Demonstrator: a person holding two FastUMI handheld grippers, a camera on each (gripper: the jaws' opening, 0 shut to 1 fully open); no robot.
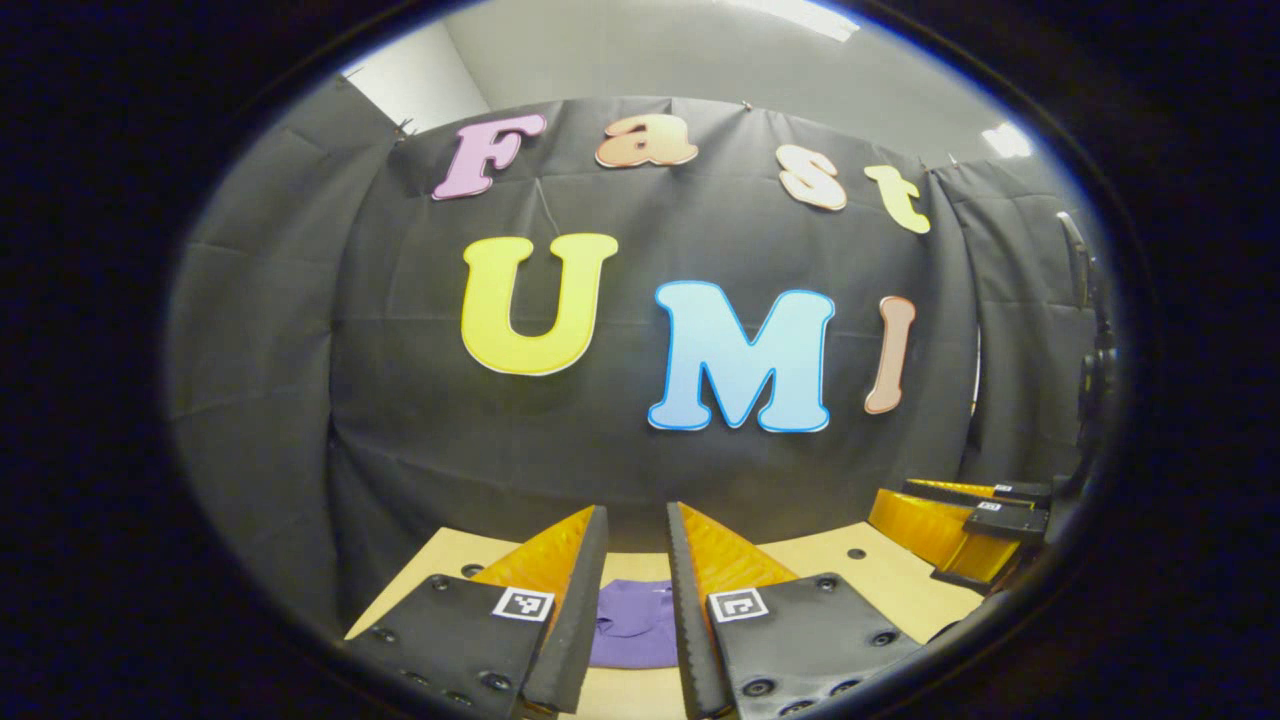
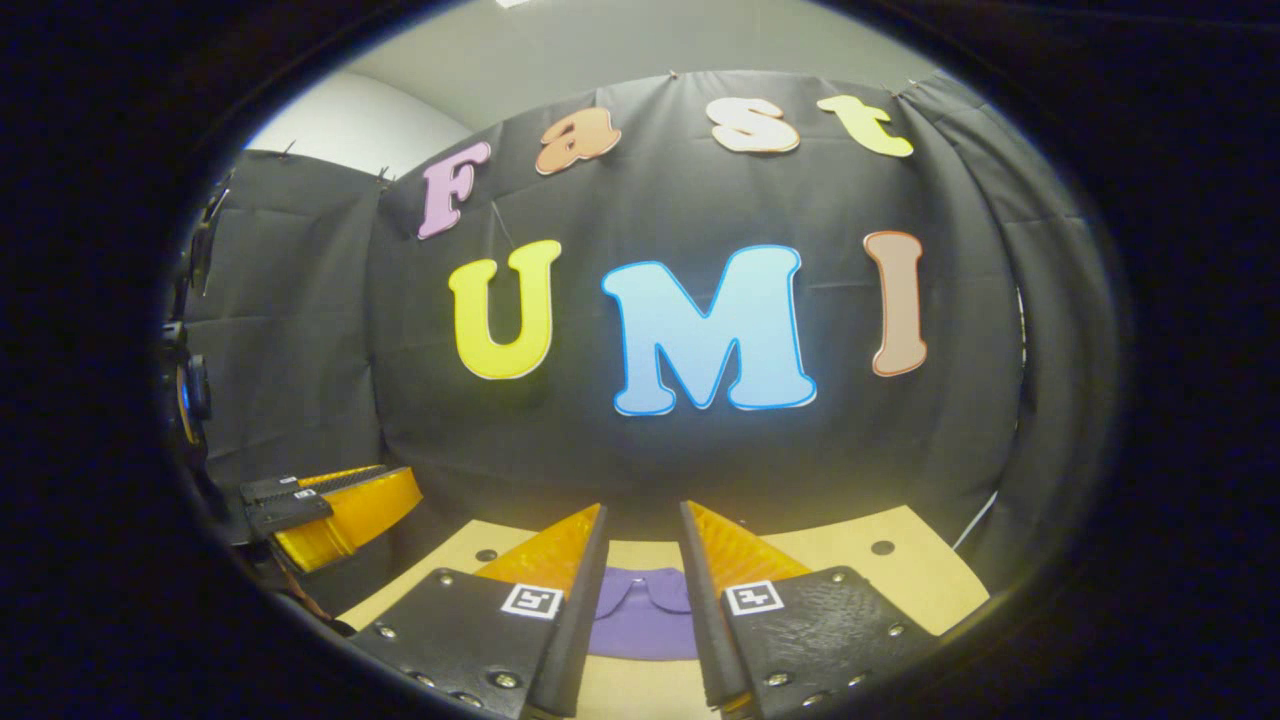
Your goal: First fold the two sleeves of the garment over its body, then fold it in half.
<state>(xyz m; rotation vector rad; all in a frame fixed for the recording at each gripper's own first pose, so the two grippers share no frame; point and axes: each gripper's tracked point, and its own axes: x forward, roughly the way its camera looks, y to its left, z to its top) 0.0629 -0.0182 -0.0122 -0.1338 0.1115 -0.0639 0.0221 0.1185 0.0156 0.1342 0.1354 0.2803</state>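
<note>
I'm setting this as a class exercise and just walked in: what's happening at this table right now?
A person holds two grippers above a table, both facing the booth's wall. A purple garment lies on the table ahead of them, seen between each gripper's fingers. The left gripper and right gripper both have their jaws open, holding nothing and not touching the garment. In the left gripper view the right gripper shows at the right edge. How far the folding has got cannot be told, since little of the garment shows.

Left gripper (image 1: 636, 560) level, pointing forward, fingers parted with a narrow gap, nothing between them. Right gripper (image 2: 643, 560) same pose, fingers parted, holding nothing. Each sits off to the other's side, roughly level.
</note>
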